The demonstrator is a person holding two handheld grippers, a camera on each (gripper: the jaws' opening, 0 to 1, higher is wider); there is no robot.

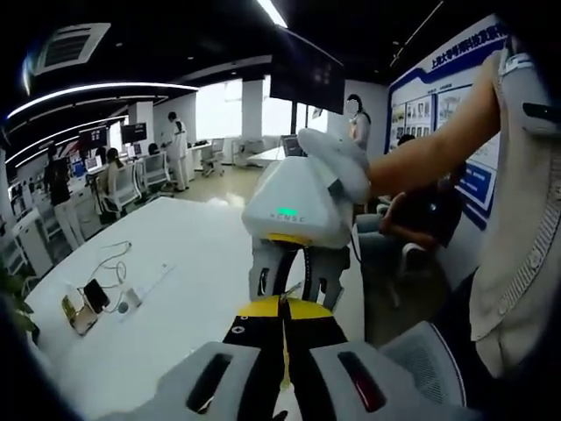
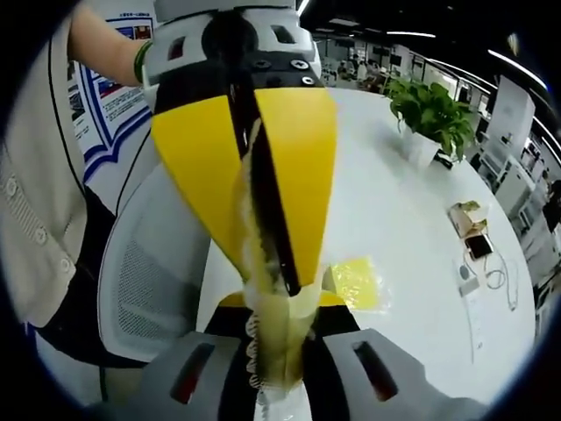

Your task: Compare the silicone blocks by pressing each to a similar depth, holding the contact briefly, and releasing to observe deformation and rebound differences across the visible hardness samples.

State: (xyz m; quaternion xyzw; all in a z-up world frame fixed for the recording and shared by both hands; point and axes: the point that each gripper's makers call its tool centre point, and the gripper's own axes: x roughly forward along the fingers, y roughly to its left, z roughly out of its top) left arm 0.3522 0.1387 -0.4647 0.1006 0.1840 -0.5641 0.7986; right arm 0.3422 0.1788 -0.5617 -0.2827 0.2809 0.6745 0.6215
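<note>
Silicone sample (image 2: 261,294), a pale translucent yellow strip, is held in the air over the near edge of the table (image 2: 403,210), not resting on it.

At the left of the right gripper view, a grey mesh chair (image 2: 145,281) is pushed close to that edge, beside the person's shirt. Next to it, the left hand-held gripper (image 2: 280,282) is seen reaching down from above. Its broad yellow pads are closed together on the strip. The right hand-held gripper (image 2: 280,307) is set narrow about the lower end of the same strip, but whether it truly pinches cannot be told. Just to the right, a second yellow silicone piece (image 2: 358,282) is left lying flat on the table. A potted plant (image 2: 429,110) stands further right near the far edge, and a phone with cables (image 2: 478,241) lies at the right edge.

The task is judged to be mid-way through one press-and-hold. Release, the check on rebound, and the piece on the table are taken as still to be done.

Open white surface is available between the lying piece and the plant. The chair and the table edge crowd the left side.
</note>
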